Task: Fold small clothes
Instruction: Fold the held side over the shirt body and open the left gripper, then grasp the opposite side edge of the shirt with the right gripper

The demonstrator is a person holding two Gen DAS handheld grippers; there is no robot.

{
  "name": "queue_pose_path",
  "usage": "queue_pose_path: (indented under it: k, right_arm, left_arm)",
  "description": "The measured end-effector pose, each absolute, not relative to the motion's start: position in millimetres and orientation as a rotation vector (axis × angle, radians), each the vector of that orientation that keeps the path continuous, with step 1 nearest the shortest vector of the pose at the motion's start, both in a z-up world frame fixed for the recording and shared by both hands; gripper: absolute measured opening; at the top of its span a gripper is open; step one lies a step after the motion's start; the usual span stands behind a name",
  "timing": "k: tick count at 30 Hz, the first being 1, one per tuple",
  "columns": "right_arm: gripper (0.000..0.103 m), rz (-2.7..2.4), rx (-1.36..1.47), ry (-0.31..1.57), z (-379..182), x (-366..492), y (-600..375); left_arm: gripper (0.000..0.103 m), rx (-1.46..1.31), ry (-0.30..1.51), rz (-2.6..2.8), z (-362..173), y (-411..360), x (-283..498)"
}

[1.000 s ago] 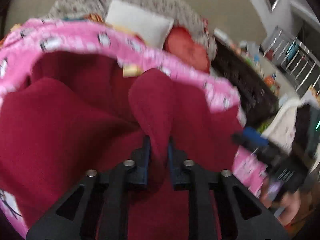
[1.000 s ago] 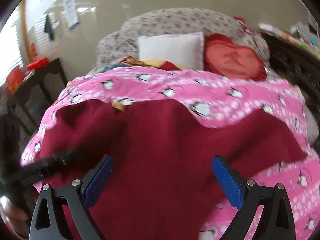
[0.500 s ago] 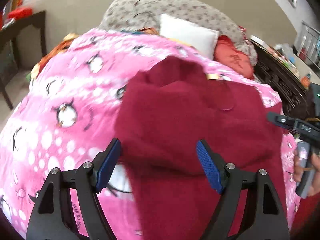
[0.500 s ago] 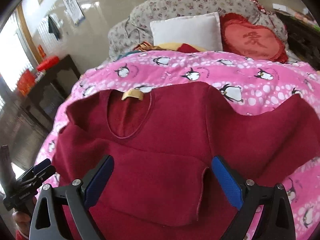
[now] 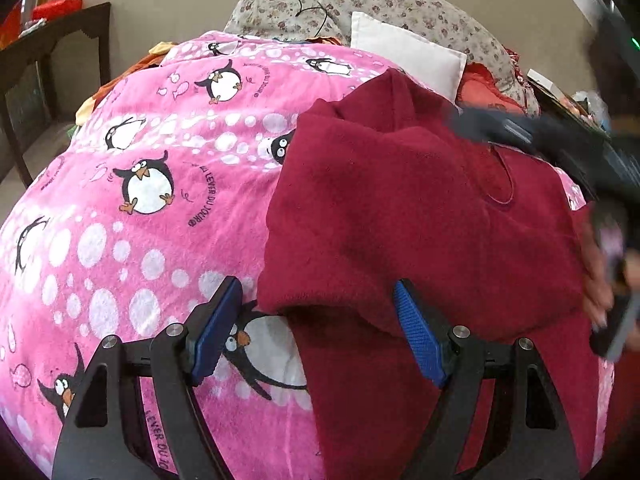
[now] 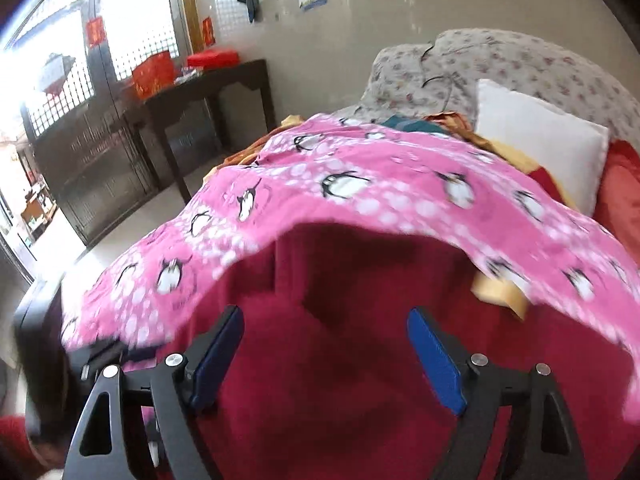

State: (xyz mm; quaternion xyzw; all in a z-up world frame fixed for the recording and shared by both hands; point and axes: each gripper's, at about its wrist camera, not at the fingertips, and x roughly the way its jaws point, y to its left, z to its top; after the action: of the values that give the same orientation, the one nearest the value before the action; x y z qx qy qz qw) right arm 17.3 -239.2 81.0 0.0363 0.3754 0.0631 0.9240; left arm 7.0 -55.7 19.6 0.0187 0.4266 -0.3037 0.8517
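A dark red fleece top (image 5: 420, 216) lies on a pink penguin blanket (image 5: 160, 184), its left side folded over the body with the neckline (image 5: 500, 184) at the far right. My left gripper (image 5: 316, 336) is open and empty, just above the folded edge near the garment's lower left. My right gripper (image 6: 324, 360) is open and empty, low over the red top (image 6: 340, 320). In the left wrist view the right gripper shows as a dark blurred shape (image 5: 560, 148) over the garment's upper right.
The blanket (image 6: 360, 184) covers a bed. A white pillow (image 6: 540, 152), a red cushion (image 5: 488, 92) and a floral quilt (image 5: 360, 4) lie at its head. A dark wooden table (image 6: 200, 96) with red boxes stands to the left by a window.
My left gripper let go of the red fabric and opened, leaving the left side folded over. My right gripper swung left and down toward the garment.
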Motion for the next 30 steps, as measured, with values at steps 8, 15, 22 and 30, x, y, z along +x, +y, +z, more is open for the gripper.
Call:
queue_pose_path:
  k: [8, 15, 22, 30]
  right_arm:
    - [0.051, -0.027, -0.018, 0.827, 53.1, 100.5, -217.3]
    - [0.056, 0.165, 0.129, 0.830, 76.7, 48.1, -244.9]
    - [0.052, 0.295, 0.096, 0.879, 45.4, 38.3, -242.9]
    - [0.009, 0.170, -0.134, 0.710, 85.0, -0.8, -230.1]
  left_arm:
    - [0.078, -0.003, 0.885, -0.657, 18.5, -49.1, 5.1]
    - [0.078, -0.021, 0.876, -0.658, 17.5, -47.8, 3.9]
    - [0.078, -0.018, 0.877, -0.651, 19.1, -48.5, 2.6]
    - [0.078, -0.036, 0.759, -0.635, 63.1, -32.2, -14.2]
